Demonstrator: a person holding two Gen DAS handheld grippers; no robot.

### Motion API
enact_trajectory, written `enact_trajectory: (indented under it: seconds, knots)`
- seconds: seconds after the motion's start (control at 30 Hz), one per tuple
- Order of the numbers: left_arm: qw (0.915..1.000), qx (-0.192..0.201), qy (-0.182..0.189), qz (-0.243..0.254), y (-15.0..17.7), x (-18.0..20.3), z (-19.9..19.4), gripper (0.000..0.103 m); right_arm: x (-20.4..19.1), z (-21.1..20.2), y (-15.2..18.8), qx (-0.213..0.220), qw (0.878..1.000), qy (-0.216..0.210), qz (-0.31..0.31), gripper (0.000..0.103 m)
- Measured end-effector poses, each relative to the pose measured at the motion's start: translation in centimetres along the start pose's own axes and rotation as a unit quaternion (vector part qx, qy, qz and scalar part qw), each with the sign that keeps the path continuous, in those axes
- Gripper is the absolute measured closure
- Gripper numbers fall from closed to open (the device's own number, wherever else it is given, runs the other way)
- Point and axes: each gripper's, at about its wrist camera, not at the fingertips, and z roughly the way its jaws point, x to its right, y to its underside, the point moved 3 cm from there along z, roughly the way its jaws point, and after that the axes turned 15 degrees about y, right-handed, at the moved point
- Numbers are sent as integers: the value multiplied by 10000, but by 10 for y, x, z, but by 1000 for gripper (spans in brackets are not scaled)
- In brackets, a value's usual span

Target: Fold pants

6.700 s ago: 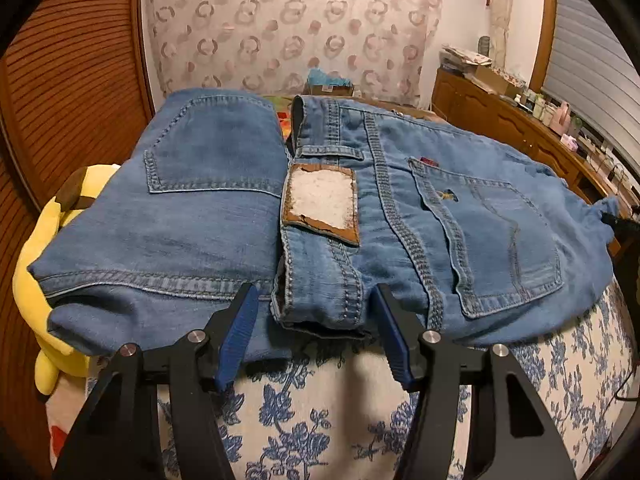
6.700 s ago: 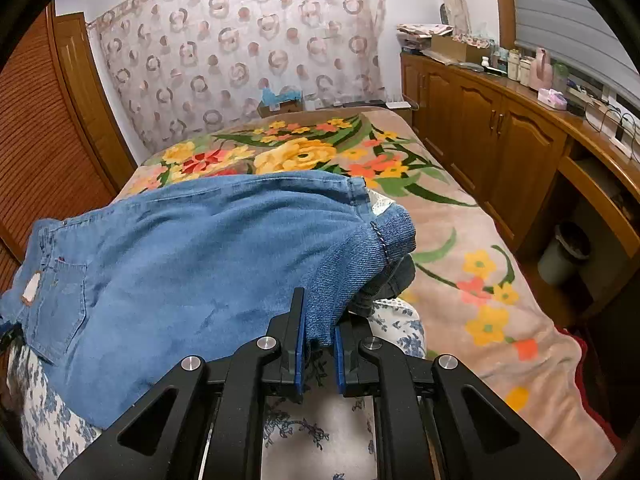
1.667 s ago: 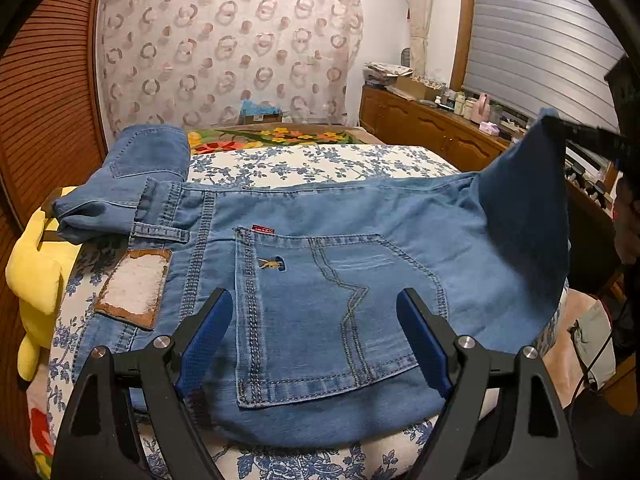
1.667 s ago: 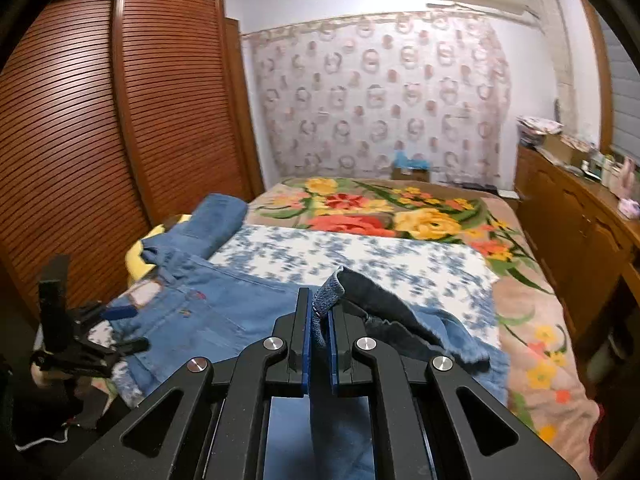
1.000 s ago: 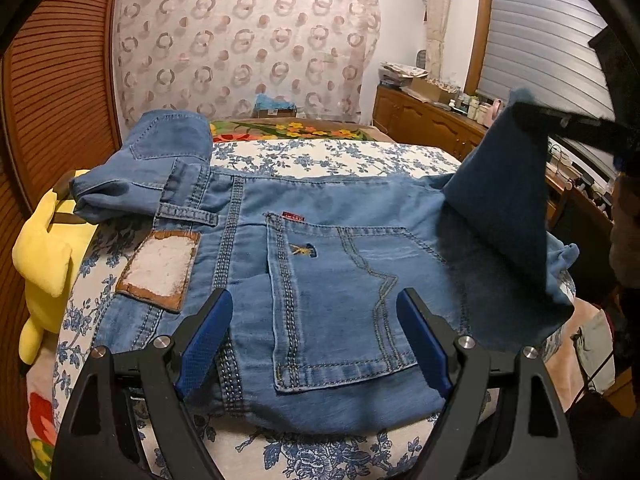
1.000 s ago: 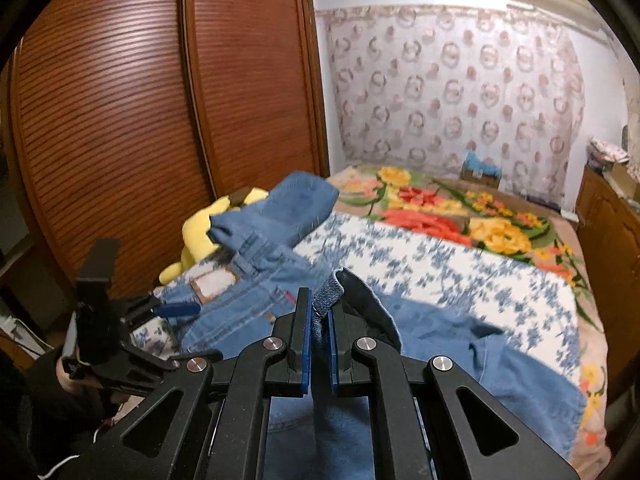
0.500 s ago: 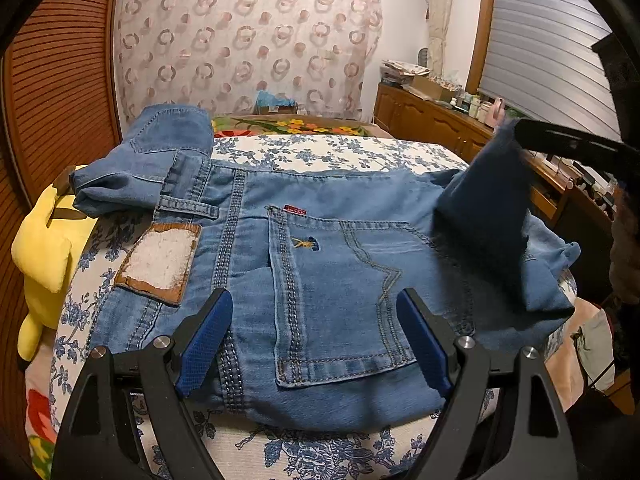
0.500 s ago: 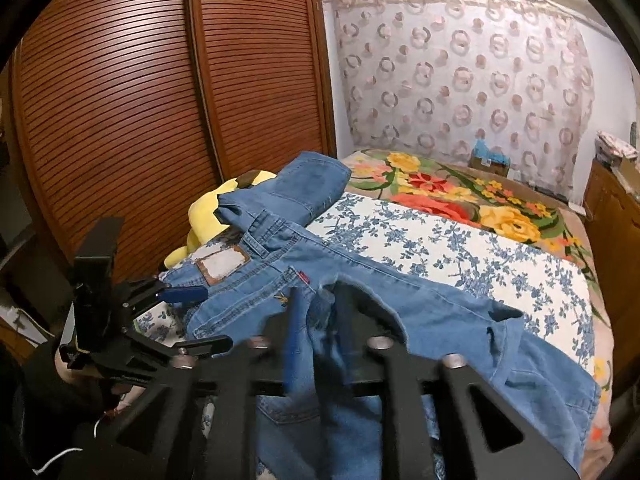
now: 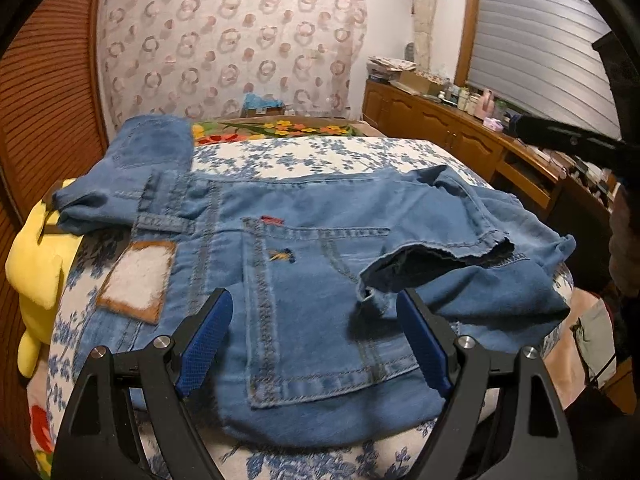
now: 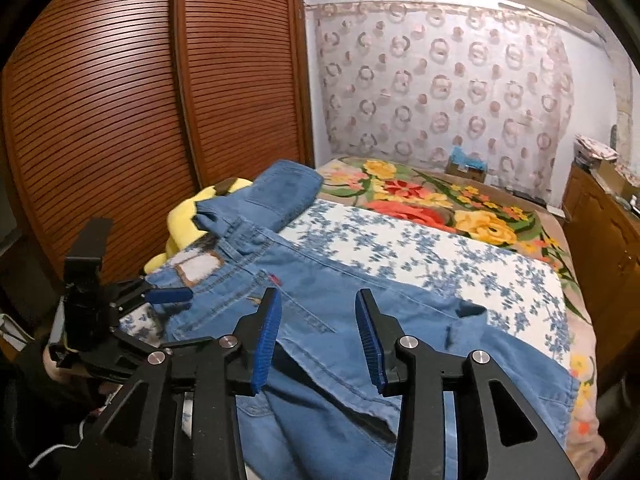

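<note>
Jeans (image 9: 304, 280) lie mid-frame on bed (image 9: 320, 156), hem end folded onto seat. We hold left gripper (image 9: 312, 340), right gripper (image 10: 318, 336) jaws spread, empty, for regrasp.

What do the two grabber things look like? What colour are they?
Both look alike. The left gripper and the right gripper are made of black, angular plastic arms with triangle-shaped cut-outs and round silver bolts. Each has two flat fingers covered in bright blue, bumpy rubber pads. A thin white cable dangles below the left one.
</note>
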Motion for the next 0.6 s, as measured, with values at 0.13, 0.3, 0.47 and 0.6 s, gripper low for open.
enact_trajectory:
  seconds: [0.13,0.3,0.47,0.6]
  knots:
    - [9997,-58,206,146,-7,8,13,19,17,9,15,-209,9994,263,83,58]
    - [9970,-331,675,183,-9,15,35,56,32,31,36,-712,9962,449,231,58]
    - [9966,-504,606,235,-8,18,52,69,36,41,51,-971,9926,568,468,58]
    - [9967,-498,596,243,-11,18,53,72,25,47,58,-1178,9910,414,481,58]
